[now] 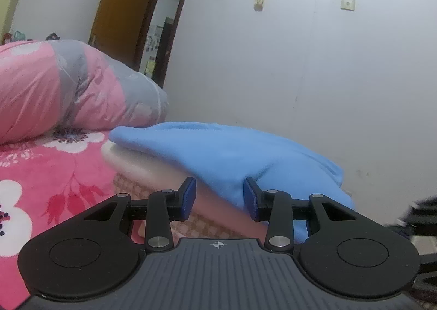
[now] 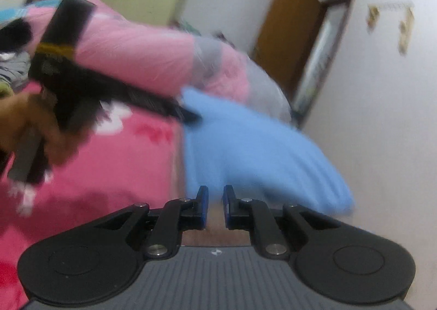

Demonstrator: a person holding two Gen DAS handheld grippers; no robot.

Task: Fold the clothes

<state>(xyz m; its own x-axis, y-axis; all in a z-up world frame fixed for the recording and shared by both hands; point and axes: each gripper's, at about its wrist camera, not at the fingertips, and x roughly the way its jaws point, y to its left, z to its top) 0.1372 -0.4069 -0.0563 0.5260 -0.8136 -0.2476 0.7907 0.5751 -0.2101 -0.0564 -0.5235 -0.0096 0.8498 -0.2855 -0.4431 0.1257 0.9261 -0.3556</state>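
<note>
A light blue cloth (image 1: 232, 151) lies over the bed's near corner by the white wall. In the left wrist view my left gripper (image 1: 220, 195) has the cloth's lower edge filling the gap at its fingertips (image 1: 250, 192), and the fabric puckers at the right pad. The right wrist view is blurred. It shows the left gripper (image 2: 191, 116) held by a hand (image 2: 16, 124), with its tip at the cloth's far corner. My right gripper (image 2: 215, 206) has its jaws almost together, and the folds of the blue cloth (image 2: 245, 146) fan out from the narrow gap.
The bed has a pink flowered cover (image 1: 54, 173). A rolled pink and grey quilt (image 1: 68, 85) lies at its far side. Behind it an orange door (image 1: 123, 9) stands open. The white wall (image 1: 327, 91) runs close along the right side of the bed.
</note>
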